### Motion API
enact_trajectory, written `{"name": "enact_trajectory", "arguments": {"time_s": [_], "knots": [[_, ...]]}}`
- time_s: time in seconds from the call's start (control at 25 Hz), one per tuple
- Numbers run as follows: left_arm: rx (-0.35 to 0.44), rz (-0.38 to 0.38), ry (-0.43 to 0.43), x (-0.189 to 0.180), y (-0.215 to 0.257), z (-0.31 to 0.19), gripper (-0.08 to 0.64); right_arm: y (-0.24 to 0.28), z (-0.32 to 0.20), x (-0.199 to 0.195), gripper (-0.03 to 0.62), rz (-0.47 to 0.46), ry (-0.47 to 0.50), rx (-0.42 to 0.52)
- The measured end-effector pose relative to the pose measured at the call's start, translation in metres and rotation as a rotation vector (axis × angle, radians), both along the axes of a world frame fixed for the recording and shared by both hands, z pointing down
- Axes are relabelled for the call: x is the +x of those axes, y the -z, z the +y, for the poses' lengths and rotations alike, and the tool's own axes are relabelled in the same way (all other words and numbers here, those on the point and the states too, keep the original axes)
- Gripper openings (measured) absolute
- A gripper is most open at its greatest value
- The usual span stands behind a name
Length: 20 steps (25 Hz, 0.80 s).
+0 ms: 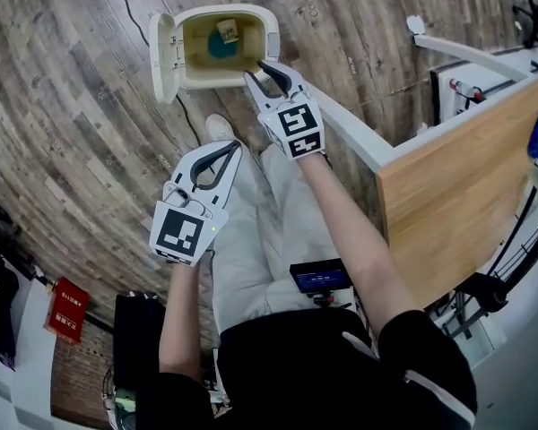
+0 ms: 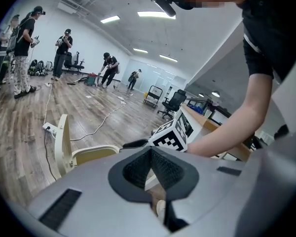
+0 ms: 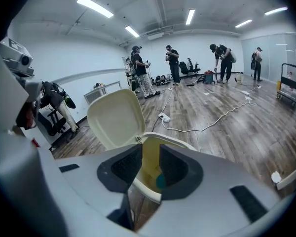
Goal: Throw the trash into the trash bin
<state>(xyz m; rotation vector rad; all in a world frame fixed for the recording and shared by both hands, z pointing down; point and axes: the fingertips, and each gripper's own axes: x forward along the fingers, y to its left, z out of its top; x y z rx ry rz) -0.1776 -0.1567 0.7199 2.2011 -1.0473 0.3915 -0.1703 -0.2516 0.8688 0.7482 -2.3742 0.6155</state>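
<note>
A cream trash bin [image 1: 267,27] stands on the wood floor with its lid [image 1: 164,56] swung open to the left. Inside it lie a small pale piece of trash [image 1: 226,32] and something teal [image 1: 220,48]. My right gripper [image 1: 264,72] hovers over the bin's near right rim, jaws open with nothing between them. In the right gripper view the bin's inside [image 3: 150,167] and the teal thing [image 3: 160,181] show through the gap of the right gripper [image 3: 150,148]. My left gripper [image 1: 236,148] hangs lower, nearer the person's legs, tips together and empty; the left gripper [image 2: 150,151] looks toward the bin [image 2: 91,154].
A wooden tabletop [image 1: 457,177] on a white frame [image 1: 359,137] stands right of the bin. A cable [image 1: 130,12] runs across the floor behind the bin. A red box [image 1: 65,310] and a black case [image 1: 139,339] sit at the lower left. Several people stand far off.
</note>
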Motion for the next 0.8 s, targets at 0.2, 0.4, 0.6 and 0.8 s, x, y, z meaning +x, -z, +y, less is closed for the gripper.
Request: {"name": "enact_trajectory", "arguments": {"time_s": [0.2, 0.4, 0.6, 0.8], "knots": [[0.079, -0.013, 0.009, -0.007, 0.057, 0.007, -0.003, 0.077, 0.015, -0.007, 0.089, -0.042, 0.04, 0.05], [0.211, -0.041, 0.012, -0.012, 0.12, 0.01, -0.003, 0.164, 0.02, -0.005, 0.026, -0.05, 0.076, 0.178], [0.28, -0.054, 0.031, -0.027, 0.19, 0.036, -0.003, 0.271, 0.045, 0.006, 0.004, -0.066, 0.075, 0.256], [0.35, -0.072, 0.01, -0.041, 0.246, 0.057, -0.003, 0.366, 0.074, 0.026, -0.002, -0.115, 0.008, 0.324]]}}
